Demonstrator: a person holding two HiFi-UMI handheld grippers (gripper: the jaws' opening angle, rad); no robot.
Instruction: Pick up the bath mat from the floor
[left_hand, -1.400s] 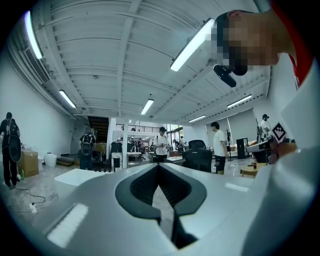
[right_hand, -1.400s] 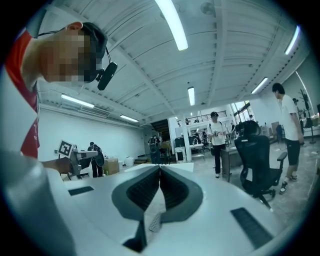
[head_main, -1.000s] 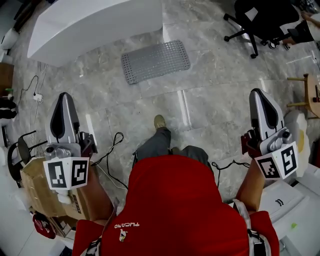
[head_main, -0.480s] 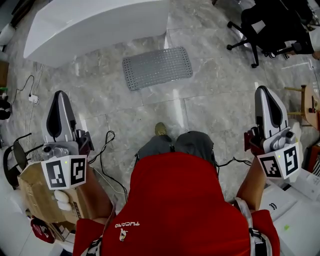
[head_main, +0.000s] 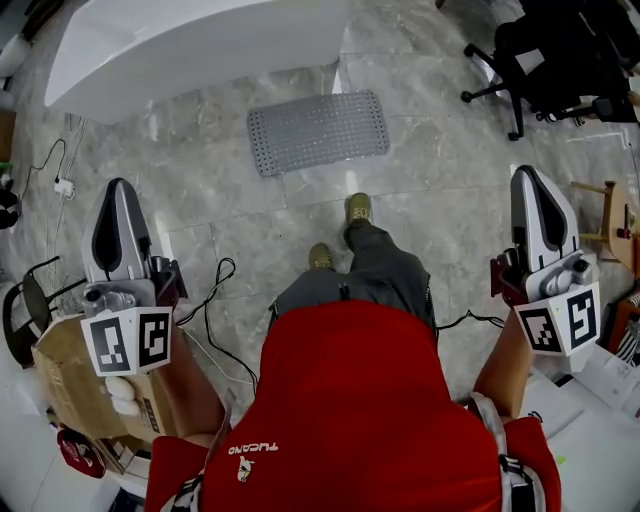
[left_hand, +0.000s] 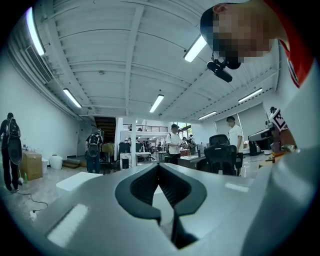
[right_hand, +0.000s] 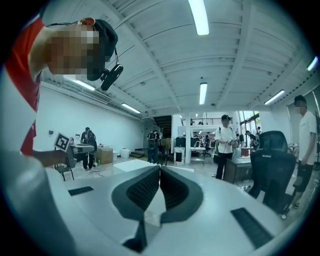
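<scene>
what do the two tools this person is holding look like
The left tool and right tool are pale grey and tapered with black ridged pads; each carries a white cube of black square markers. The person wears a red top.

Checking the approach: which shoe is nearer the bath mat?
The olive right shoe: it is ahead of the left shoe, close to the grey bath mat.

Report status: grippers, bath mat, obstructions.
Left gripper shut, empty; right gripper shut, empty. Bath mat flat on floor ahead, untouched. Nothing on it; cable lies off left.
</scene>
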